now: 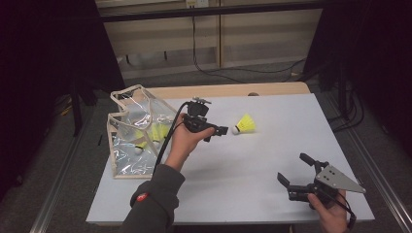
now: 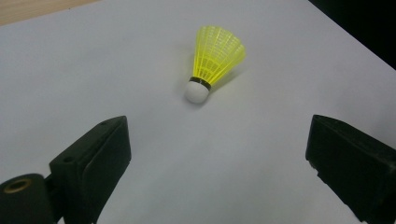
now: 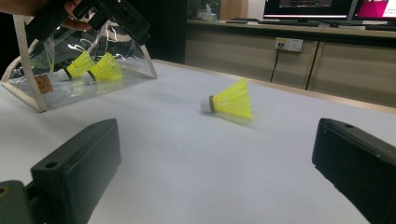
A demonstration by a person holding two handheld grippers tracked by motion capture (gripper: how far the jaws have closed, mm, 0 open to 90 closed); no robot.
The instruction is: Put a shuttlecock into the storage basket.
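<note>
A yellow shuttlecock (image 1: 244, 124) lies on its side on the table (image 1: 272, 145), a little past centre, its white cork pointing to 9 o'clock and its skirt to 3 o'clock. The left gripper (image 1: 219, 130) hangs just beside the cork, at the shuttlecock's 9 o'clock, not touching it. Its jaws are spread wide and empty; in the left gripper view the shuttlecock (image 2: 212, 63) sits ahead of the gap at 12 o'clock, cork nearest. That line-up suggests a reach for the cork end, the firmest part to pinch, since the skirt would crush or slip.

At the table's 9 o'clock edge stands a clear bag (image 1: 138, 136) with a pale trim, propped open toward the middle. Two more shuttlecocks (image 3: 93, 68) lie inside it, side by side, so the work looks like gathering them into the bag; the mouth faces the loose one, which keeps the carry short.

The right gripper (image 1: 295, 171) waits at the table's 5 o'clock corner, well apart from everything, jaws also spread and holding nothing. It points toward the shuttlecock (image 3: 229, 101), seen at 12 o'clock between its jaws, probably kept back so the left arm has room.
</note>
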